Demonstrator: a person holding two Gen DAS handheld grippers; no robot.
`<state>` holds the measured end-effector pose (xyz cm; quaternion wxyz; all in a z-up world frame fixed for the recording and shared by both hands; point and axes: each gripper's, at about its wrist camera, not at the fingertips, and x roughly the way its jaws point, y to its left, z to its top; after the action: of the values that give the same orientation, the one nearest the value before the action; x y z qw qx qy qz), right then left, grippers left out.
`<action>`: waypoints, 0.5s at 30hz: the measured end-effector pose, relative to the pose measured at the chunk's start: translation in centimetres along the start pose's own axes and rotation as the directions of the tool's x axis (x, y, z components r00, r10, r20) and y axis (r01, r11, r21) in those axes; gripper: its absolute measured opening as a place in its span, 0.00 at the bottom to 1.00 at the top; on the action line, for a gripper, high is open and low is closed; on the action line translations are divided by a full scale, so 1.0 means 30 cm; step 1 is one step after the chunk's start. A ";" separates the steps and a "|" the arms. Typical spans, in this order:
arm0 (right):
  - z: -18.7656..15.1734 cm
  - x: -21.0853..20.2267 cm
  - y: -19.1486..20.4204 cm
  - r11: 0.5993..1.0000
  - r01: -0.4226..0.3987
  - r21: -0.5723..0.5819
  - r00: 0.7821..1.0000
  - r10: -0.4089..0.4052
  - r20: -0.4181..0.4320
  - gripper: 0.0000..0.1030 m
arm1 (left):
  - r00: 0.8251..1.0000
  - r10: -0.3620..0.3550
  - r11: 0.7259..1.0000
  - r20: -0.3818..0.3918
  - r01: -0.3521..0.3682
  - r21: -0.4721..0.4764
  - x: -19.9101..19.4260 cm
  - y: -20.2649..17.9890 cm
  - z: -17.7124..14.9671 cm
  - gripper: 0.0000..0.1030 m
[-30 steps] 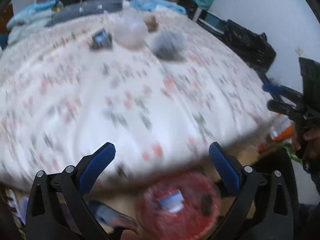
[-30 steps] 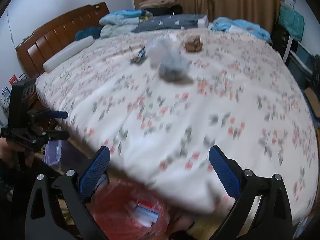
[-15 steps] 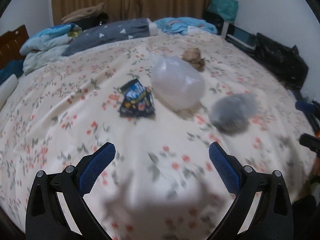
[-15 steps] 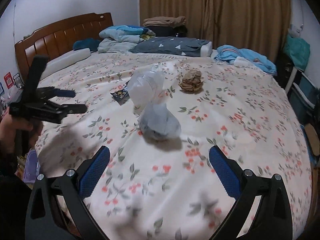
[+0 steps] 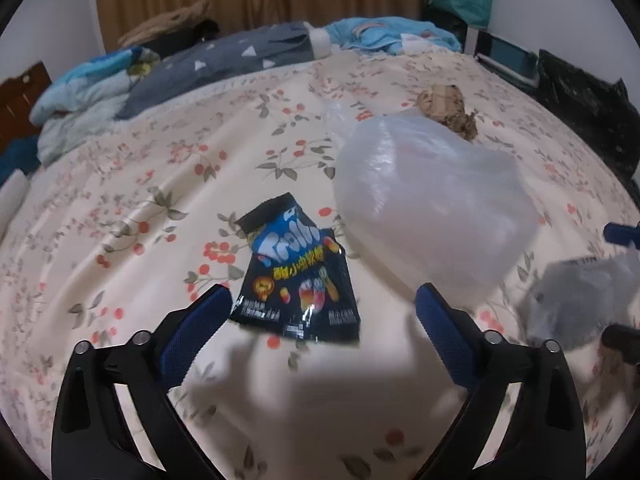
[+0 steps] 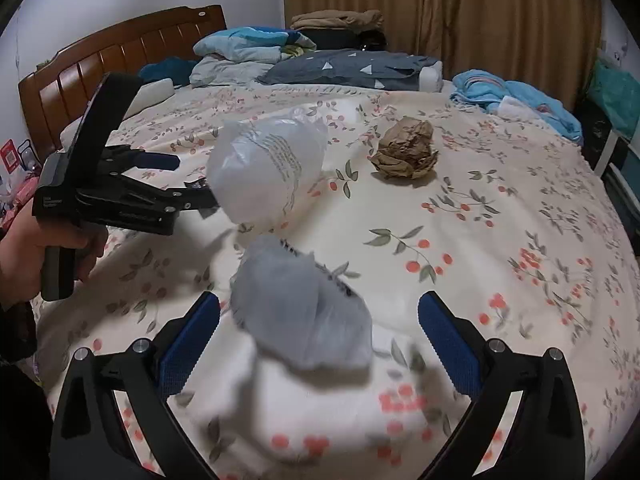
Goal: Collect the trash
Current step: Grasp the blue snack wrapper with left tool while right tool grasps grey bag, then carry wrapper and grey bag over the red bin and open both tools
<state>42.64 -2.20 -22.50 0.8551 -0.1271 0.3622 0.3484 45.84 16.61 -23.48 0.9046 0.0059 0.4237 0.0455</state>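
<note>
A black and blue snack wrapper [image 5: 298, 284] lies flat on the floral bedspread [image 5: 132, 208], just ahead of my open left gripper [image 5: 322, 308]. To its right stands a puffed clear plastic bag [image 5: 432, 204] [image 6: 266, 172]. A crumpled grey plastic bag [image 6: 300, 320] [image 5: 576, 300] lies between the spread fingers of my open right gripper [image 6: 318, 316], which holds nothing. A brown paper ball [image 6: 406, 154] [image 5: 446, 108] sits farther back. The left gripper [image 6: 192, 184] also shows in the right wrist view, held by a hand [image 6: 24, 252], its tips partly behind the clear bag.
Folded blue and grey bedding [image 6: 320, 64] is piled along the far edge of the bed, before brown curtains [image 6: 460, 8]. A wooden headboard [image 6: 100, 64] stands at the left. A black bag [image 5: 588, 116] leans beside the bed on the right.
Both grippers have risen from beside the bed, above a red bin, and moved in over the bedspread. The wrapper and the grey bag now lie close before their fingers.
</note>
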 end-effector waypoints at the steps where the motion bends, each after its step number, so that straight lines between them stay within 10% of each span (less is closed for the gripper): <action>1: 0.005 0.019 0.000 1.000 -0.011 0.001 1.000 0.011 -0.006 0.95 | 1.000 -0.001 1.000 -0.005 0.001 0.001 0.017 0.002 0.006 0.88; 4: 0.018 0.070 -0.003 1.000 -0.026 0.014 0.999 0.026 -0.022 0.95 | 0.999 -0.026 0.999 -0.026 0.027 0.021 0.063 -0.003 0.018 0.81; 8: 0.033 0.110 -0.010 0.998 -0.045 0.042 0.998 0.046 -0.030 0.95 | 0.997 -0.053 0.998 -0.062 0.054 0.021 0.103 0.010 0.011 0.35; 12: 0.044 0.125 0.006 0.998 -0.059 0.024 0.997 0.060 -0.046 0.54 | 0.994 -0.096 0.995 -0.058 0.095 -0.023 0.094 0.039 0.007 0.13; 15: 0.050 0.105 0.028 0.999 -0.051 -0.011 0.998 0.051 -0.036 0.46 | 0.991 -0.127 0.991 -0.044 0.125 -0.043 0.058 0.050 0.002 0.07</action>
<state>44.42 0.70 -23.63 0.8385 -0.1292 0.3787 0.3698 46.87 18.26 -24.71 0.8955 -0.0399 0.4433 -0.0029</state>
